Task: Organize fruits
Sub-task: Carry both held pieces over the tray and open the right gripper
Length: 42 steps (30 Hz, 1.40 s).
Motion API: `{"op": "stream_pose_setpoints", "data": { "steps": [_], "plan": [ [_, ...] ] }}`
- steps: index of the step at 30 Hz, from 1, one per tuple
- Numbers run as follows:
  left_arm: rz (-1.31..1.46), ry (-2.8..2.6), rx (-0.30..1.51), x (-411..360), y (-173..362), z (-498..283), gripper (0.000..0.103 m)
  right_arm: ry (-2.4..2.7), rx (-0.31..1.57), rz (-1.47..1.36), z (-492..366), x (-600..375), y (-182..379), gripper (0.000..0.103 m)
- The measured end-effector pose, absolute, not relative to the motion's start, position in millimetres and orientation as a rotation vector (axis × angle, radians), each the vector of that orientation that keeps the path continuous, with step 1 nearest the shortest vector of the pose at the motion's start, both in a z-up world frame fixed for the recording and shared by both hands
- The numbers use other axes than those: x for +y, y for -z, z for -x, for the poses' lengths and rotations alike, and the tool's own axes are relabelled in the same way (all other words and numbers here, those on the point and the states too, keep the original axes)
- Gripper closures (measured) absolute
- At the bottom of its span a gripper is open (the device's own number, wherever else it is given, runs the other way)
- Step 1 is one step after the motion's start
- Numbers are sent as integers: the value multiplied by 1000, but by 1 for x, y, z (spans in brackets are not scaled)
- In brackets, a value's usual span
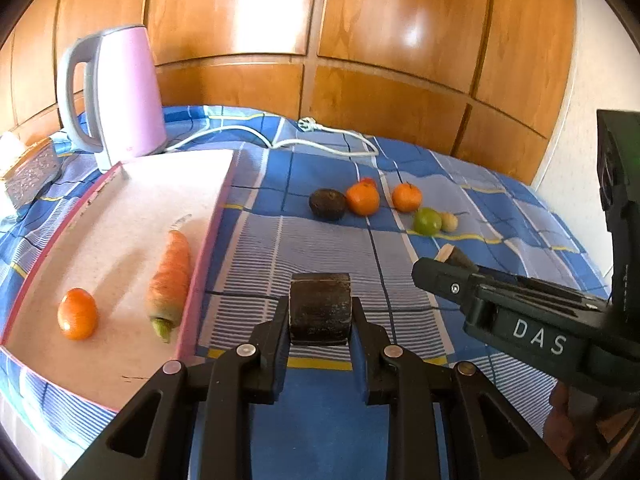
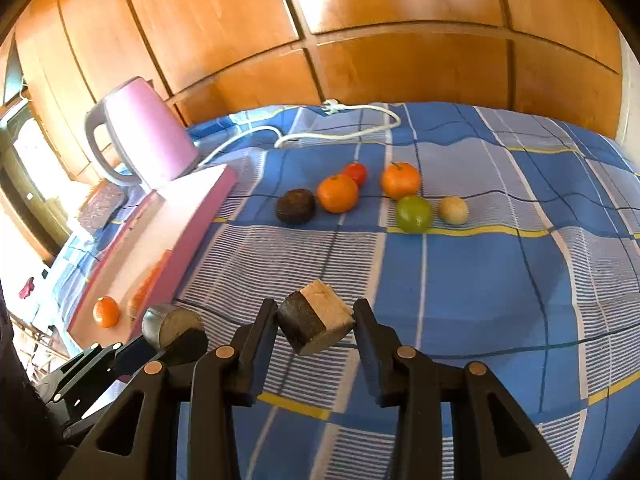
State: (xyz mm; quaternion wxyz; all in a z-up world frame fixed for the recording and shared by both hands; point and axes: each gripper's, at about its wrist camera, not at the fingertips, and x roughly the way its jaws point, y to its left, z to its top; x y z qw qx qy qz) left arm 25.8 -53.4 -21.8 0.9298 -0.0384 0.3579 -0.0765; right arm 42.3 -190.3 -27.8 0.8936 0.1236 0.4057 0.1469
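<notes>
My left gripper [image 1: 320,312] is shut on a dark-skinned cut vegetable piece [image 1: 320,308], held over the blue checked cloth beside the pink board [image 1: 120,216]. It shows in the right wrist view too [image 2: 172,326]. My right gripper [image 2: 316,320] is shut on another dark-skinned piece with a pale cut face [image 2: 316,322], seen from the left view at its tip [image 1: 452,258]. On the board lie a carrot [image 1: 170,276] and an orange fruit [image 1: 78,314]. Farther back on the cloth sit a dark avocado [image 2: 295,206], two oranges [image 2: 338,193], a red fruit [image 2: 355,173], a green fruit [image 2: 414,214] and a small pale fruit [image 2: 453,210].
A pink kettle [image 1: 120,92] stands behind the board, its white cord [image 1: 320,142] trailing across the cloth. A dark speckled block [image 1: 32,176] lies at far left. A wooden panelled wall [image 1: 360,40] backs the bed.
</notes>
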Motion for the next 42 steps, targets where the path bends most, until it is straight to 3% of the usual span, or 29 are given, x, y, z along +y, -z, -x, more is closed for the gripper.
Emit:
{"op": "stream_pose_setpoints", "data": {
  "steps": [42],
  "plan": [
    [266, -156, 684, 122, -6, -53, 73, -629, 863, -172, -91, -41, -24, 63]
  ]
}}
